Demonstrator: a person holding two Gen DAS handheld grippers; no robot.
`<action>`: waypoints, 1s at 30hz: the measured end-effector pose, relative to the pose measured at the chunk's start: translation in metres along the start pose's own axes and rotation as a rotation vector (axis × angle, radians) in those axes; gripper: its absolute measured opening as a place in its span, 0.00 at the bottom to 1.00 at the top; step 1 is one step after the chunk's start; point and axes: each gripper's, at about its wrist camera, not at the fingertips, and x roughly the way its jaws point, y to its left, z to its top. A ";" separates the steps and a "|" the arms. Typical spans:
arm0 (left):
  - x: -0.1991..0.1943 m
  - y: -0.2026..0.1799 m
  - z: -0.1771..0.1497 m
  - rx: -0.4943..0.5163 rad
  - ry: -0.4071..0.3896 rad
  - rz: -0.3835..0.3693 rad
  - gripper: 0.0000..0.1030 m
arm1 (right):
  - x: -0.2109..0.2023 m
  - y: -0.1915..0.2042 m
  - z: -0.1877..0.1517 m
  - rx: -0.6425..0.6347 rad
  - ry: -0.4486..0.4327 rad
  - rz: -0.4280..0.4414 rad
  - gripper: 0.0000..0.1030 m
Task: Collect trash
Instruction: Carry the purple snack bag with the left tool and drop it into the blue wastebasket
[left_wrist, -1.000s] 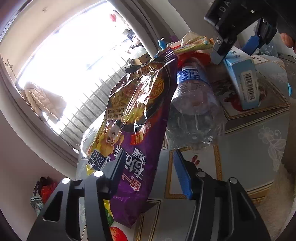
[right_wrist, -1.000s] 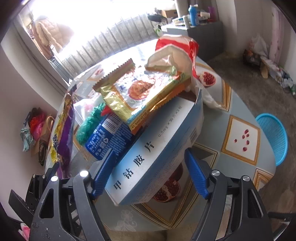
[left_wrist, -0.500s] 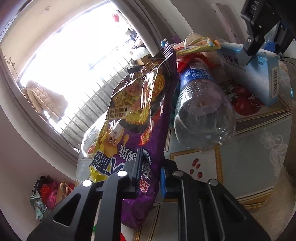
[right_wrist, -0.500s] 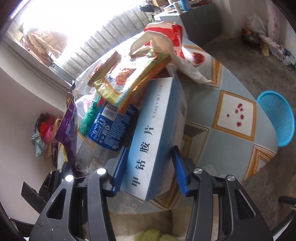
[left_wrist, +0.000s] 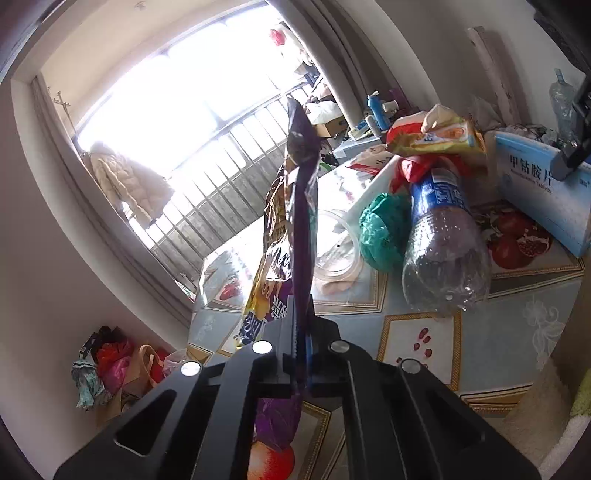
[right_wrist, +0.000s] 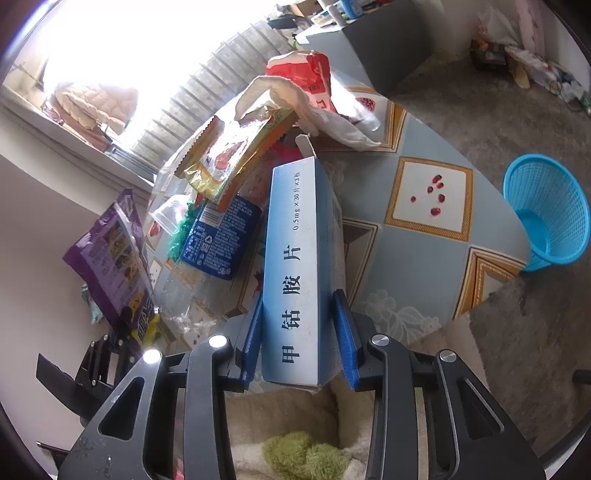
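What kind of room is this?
Probably a lived-in room at home: a table with a patterned cloth piled with wrappers, a coat hanging by the barred window, and a blue wastebasket on the carpeted floor.

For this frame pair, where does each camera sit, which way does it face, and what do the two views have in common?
Left wrist: on the left gripper, facing the window across the table; its jaws are shut on the purple snack bag.
Right wrist: on the right gripper, angled down over the table edge toward the blue basket; its jaws are closing around the blue box.
Shared: bag, box, plastic bottle, each other's gripper.
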 end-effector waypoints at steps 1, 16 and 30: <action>-0.002 0.002 0.002 -0.012 -0.004 0.008 0.02 | -0.003 -0.003 -0.002 0.003 -0.001 0.007 0.32; -0.057 0.037 0.062 -0.165 -0.139 -0.009 0.01 | -0.042 -0.015 -0.008 -0.001 -0.115 0.086 0.29; -0.093 -0.010 0.192 -0.212 -0.350 -0.391 0.01 | -0.114 -0.059 -0.002 0.052 -0.389 0.056 0.29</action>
